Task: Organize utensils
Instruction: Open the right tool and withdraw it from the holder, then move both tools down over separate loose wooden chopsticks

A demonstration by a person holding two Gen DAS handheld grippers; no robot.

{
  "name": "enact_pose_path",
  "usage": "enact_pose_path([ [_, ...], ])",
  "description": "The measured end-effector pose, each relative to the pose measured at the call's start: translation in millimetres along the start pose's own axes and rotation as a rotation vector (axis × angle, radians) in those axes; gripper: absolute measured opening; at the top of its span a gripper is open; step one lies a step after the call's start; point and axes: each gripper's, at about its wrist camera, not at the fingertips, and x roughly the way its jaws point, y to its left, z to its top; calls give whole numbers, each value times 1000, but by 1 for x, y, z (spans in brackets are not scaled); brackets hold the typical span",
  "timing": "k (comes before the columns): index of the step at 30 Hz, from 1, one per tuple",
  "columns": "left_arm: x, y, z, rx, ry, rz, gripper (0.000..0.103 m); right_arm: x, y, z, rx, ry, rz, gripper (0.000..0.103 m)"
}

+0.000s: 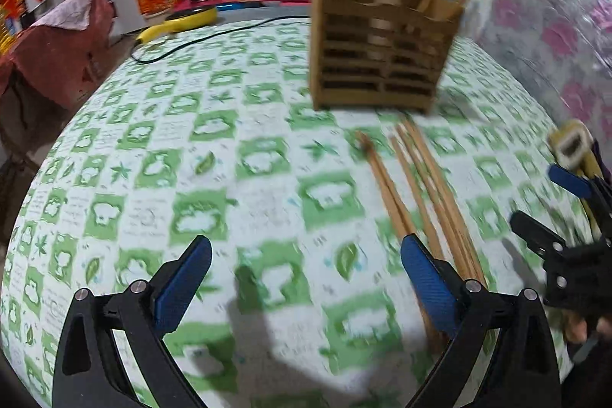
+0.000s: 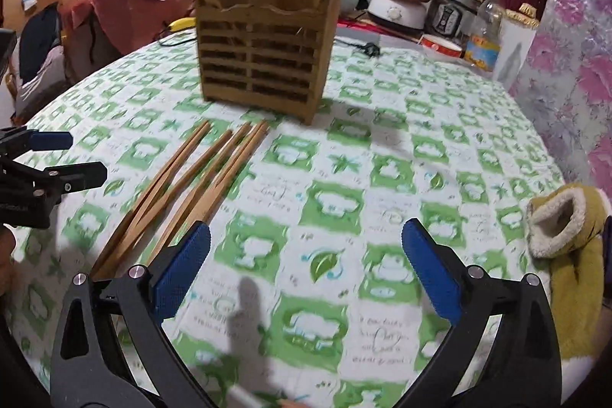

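A: The chopsticks (image 2: 183, 194) lie loose on the tablecloth (image 2: 344, 201), fanned from lower left of the right wrist view up toward centre, tips just short of the wooden holder (image 2: 264, 64). The holder stands upper centre and already has a few sticks leaning in it.

B: Claws? Right gripper (image 2: 306, 270) is spread wide, nothing between the pads, chopsticks just outside its left finger. Left gripper (image 1: 306, 289) is likewise spread and empty; in its view the chopsticks (image 1: 420, 194) run under its right finger.

A: Judgement: take one or two sticks near their middle, pads square across them, so they lift level and drop into a slot upright.

B: In the way: both grippers crowd the same bundle, so they could knock each other. A yellow fleece-lined mitt (image 2: 566, 239) sits at right edge, clear of the path. Black cord (image 1: 214, 37) and kitchen appliances (image 2: 420, 10) lie well behind the holder.
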Motion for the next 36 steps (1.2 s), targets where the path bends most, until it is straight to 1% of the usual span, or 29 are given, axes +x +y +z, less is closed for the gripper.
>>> enact_pose_path([
  [2, -2, -5, -7, 38, 6, -18, 97, 0, 0, -3, -1, 14, 15, 97],
  [5, -1, -14, -17, 99, 24, -37, 97, 0, -3, -3, 18, 13, 24, 97],
  [7, -8, -21, -23, 152, 9, -65, 97, 3, -3, -4, 25, 30, 34, 97],
  [9, -12, -25, -27, 185, 6, -92, 97, 5, -3, -4, 24, 43, 41, 97],
  [14, -3, -34, -30, 233, 61, -88, 97, 5, -2, -4, 16, 41, 44, 97],
  [16, 4, -36, -30, 246, 99, -80, 97, 5, -2, -4, 18, 43, 46, 97],
  [18, 9, -36, -29, 245, 121, -96, 97, 5, -2, -4, 19, 44, 48, 97],
  [21, 14, -32, -28, 230, 135, -67, 99, 5, -1, -5, 17, 43, 49, 97],
  [22, 14, -29, -26, 224, 130, -47, 99, 5, -1, -5, 16, 43, 50, 97],
  [24, 14, -19, -23, 202, 102, 40, 99, 4, -1, -5, 14, 41, 54, 97],
  [25, 14, -12, -22, 178, 91, 88, 99, 4, 0, -5, 13, 41, 58, 97],
  [26, 14, -4, -20, 145, 86, 115, 99, 2, 0, -6, 9, 40, 70, 97],
  [27, 16, 8, -18, 89, 99, 117, 99, 1, 1, -8, 5, 38, 79, 97],
  [28, 17, 13, -17, 61, 109, 106, 99, -2, 2, -9, -2, 36, 93, 97],
  [29, 19, 20, -16, 26, 125, 78, 99, -4, 3, -11, -14, 34, 114, 97],
  [30, 19, 24, -14, 9, 124, 69, 98, -6, 5, -13, -28, 38, 138, 97],
  [32, 21, 21, -14, 18, 123, 89, 99, -7, 14, -18, -79, 60, 186, 97],
  [34, 20, 15, -13, 36, 113, 105, 99, -10, 28, -23, -157, 81, 210, 97],
  [36, 21, 14, -13, 43, 111, 106, 99, -12, 37, -28, -214, 92, 226, 97],
])
